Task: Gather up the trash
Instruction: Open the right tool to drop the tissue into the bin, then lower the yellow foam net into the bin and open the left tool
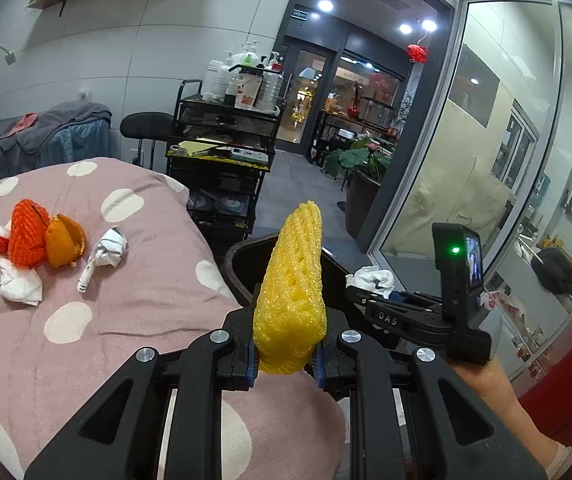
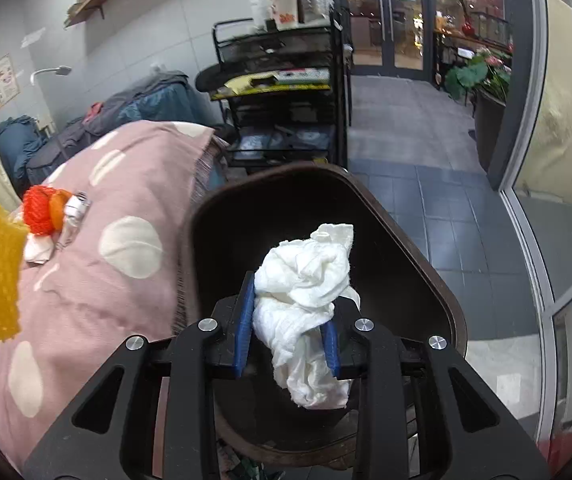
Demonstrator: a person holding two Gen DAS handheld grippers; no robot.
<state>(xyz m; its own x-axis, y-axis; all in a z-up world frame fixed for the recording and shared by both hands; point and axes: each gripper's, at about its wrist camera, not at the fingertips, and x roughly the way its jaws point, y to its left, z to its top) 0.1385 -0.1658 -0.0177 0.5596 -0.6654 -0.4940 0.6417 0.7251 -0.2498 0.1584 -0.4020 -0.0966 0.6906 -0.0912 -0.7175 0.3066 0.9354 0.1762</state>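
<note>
Nearest of all, the right gripper (image 2: pixel 289 320) was clamped on a crumpled white tissue (image 2: pixel 305 292), its blue pads (image 2: pixel 244 320) pressing the wad from both sides while it hung right above the mouth of the dark brown bin (image 2: pixel 437 280). Beside it, the left gripper (image 1: pixel 286 354) pinched the lower end of a yellow foam fruit net (image 1: pixel 291 280), which stood up tall between the jaws — it sat near the bin's rim rather than squarely above the opening.

To my eye the step in hand was the drop. It would go best if the right hand let go only while the tissue was well inside the rim, since a loose wad that light could catch on a pad or drift out. The net looked springy and long, so the left hand would do well to come farther over the opening and tip it downward before releasing.

Farther back, on the pink polka-dot quilt (image 1: pixel 126 300), more trash waited: an orange foam net (image 1: pixel 28 236), an orange peel (image 1: pixel 64 244), a crushed silver-white wrapper (image 1: pixel 104 254) and white paper scraps (image 1: pixel 18 286), all huddled together.

The bin's bottom was lost in shadow, so I couldn't tell what it already held — and its near edge was cut off behind the gripper. Behind everything stood a black utility cart (image 1: pixel 222 128) loaded with bottles.
</note>
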